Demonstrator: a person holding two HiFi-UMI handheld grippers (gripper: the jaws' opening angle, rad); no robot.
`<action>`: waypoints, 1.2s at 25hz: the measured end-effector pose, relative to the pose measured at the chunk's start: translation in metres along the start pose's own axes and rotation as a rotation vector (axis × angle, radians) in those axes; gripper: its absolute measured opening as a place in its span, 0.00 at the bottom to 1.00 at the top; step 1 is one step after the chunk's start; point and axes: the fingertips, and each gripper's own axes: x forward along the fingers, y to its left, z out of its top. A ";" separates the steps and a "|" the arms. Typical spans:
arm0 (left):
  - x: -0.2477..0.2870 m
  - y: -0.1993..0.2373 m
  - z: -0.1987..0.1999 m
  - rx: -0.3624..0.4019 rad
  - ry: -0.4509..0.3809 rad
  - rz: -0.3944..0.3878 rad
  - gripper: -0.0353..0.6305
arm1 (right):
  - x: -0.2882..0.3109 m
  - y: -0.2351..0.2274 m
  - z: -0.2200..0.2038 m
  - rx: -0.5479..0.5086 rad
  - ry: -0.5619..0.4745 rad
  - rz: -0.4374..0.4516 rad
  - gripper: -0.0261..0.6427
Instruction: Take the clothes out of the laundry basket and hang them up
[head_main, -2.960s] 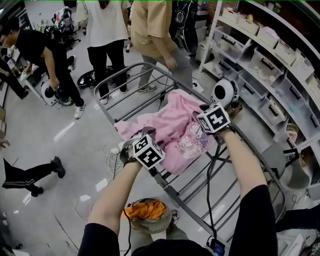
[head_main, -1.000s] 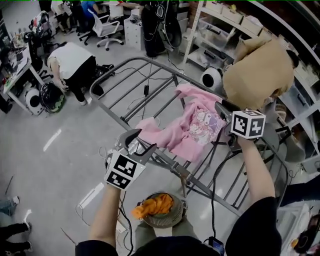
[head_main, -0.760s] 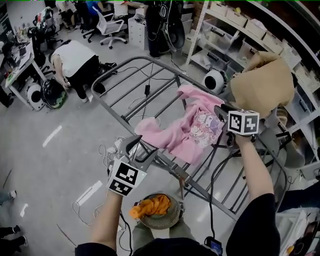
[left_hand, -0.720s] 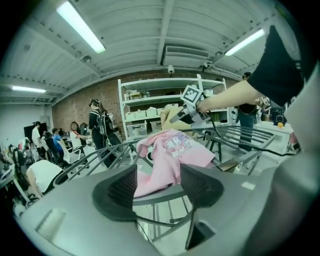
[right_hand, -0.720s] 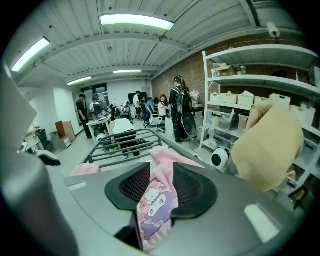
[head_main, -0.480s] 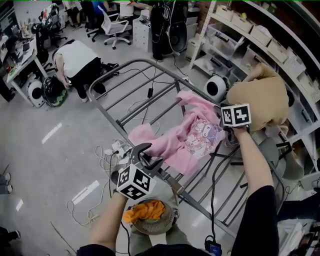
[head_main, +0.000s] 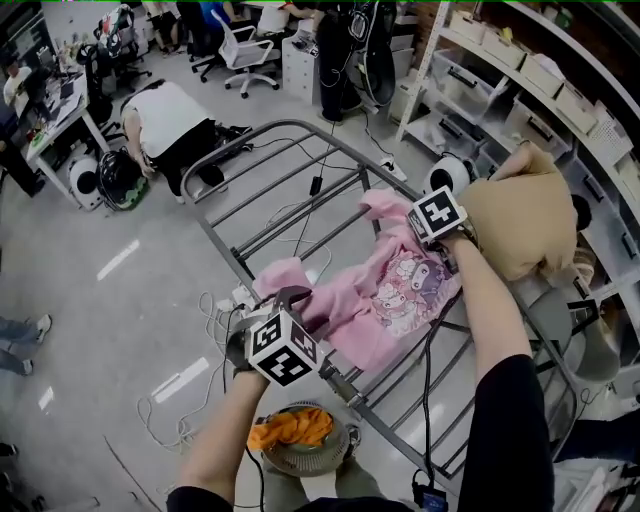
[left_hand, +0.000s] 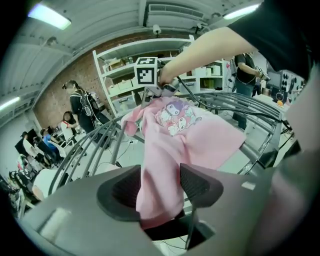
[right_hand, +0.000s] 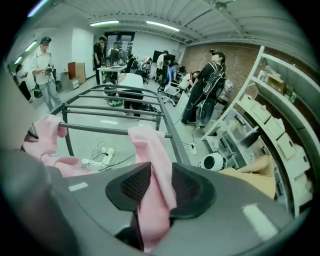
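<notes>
Two pairs of jaws, and both are biting pink cloth! On the left gripper (left_hand: 160, 189) the ribbed pads press in on a hanging fold of the pink sweatshirt (left_hand: 186, 131), and the fabric fills the gap between them. On the right gripper (right_hand: 157, 186) the jaws are half closed and pinch a narrow strip of the same garment, which stands up out of them toward twelve o'clock.

Moving out, we see the sweatshirt spread across the bars of the grey drying rack (head_main: 268, 215) with its cartoon print facing up. From the head view, the left gripper holds the garment's edge at eight o'clock and the right gripper holds its edge at one o'clock, so the cloth stretches between the two.

Down at six o'clock in the head view, the laundry basket (head_main: 345, 440) sits on the floor at the near end of the rack, with an orange garment (head_main: 290, 427) bunched inside it. At three o'clock a person in a tan top (head_main: 525, 225) is close beside the right gripper. White shelving (head_main: 520, 75) runs along the room at two o'clock. At ten o'clock another person in a white top (head_main: 165, 115) bends over. Loose cables (head_main: 205, 310) lie on the floor at nine o'clock.
</notes>
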 end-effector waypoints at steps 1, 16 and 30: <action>0.001 0.001 -0.001 0.006 0.017 0.000 0.42 | 0.000 -0.002 0.000 -0.003 0.002 -0.005 0.22; -0.011 -0.007 -0.009 0.039 0.051 0.000 0.22 | -0.110 -0.187 -0.045 0.469 -0.217 -0.388 0.06; -0.024 -0.006 -0.016 0.014 0.084 0.076 0.16 | -0.088 -0.194 -0.187 0.721 -0.006 -0.385 0.10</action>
